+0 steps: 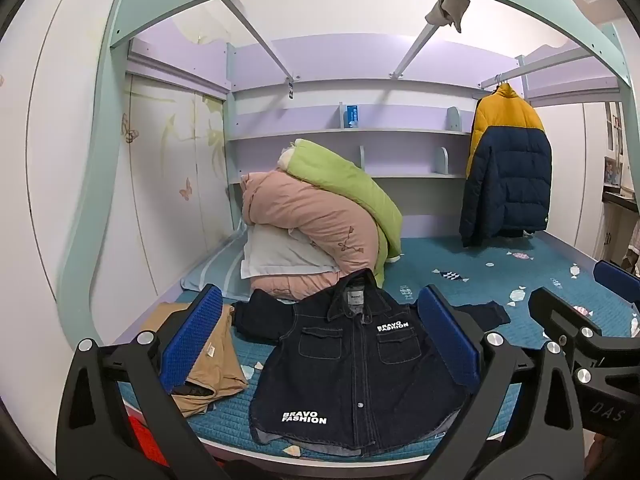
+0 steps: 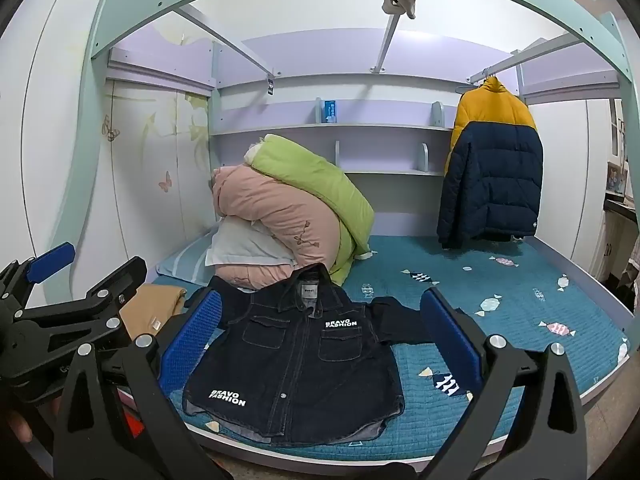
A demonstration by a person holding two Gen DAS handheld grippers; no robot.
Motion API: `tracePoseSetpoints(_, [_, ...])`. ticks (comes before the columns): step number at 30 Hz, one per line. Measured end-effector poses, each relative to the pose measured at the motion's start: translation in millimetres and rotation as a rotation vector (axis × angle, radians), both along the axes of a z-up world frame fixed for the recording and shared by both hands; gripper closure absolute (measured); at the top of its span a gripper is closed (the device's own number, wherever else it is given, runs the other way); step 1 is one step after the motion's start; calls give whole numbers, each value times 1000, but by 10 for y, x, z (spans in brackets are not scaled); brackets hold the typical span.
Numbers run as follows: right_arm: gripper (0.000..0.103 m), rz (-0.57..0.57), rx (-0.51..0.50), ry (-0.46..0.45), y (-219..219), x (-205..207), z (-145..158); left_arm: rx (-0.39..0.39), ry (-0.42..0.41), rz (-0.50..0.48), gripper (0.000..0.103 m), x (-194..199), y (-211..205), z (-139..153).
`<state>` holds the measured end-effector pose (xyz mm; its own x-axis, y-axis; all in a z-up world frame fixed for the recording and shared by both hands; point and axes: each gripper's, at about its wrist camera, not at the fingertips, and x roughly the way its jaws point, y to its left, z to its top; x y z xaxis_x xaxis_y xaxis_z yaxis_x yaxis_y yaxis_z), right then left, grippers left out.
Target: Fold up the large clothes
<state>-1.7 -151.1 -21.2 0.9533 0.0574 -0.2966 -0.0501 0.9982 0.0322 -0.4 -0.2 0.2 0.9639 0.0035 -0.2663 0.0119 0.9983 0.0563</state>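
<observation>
Readable text: denim jacket and one gripper

Denim jacket (image 1: pixel 352 368): "BRAVO FASHION" in white at chest pocket and at hem; neck label too small to read. Right gripper (image 1: pixel 624 308) body: "DAS".

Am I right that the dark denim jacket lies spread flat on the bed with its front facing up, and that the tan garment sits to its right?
Not quite: the tan garment sits to the left of the denim jacket, not the right, as both wrist views show. The rest holds: the jacket lies spread flat on the bed with its front facing up.

Child's bedroom, loft bed frame (image 1: pixel 120 20), quilted mattress (image 1: pixel 500 280), rolled duvets (image 1: pixel 320 216), hanging puffer jacket (image 1: pixel 508 176)
</observation>
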Motion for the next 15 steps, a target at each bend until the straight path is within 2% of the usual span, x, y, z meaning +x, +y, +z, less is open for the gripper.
tracePoseSetpoints(15, [7, -1, 3, -4, 3, -7, -4, 4, 0, 0, 5, -2, -16, 11])
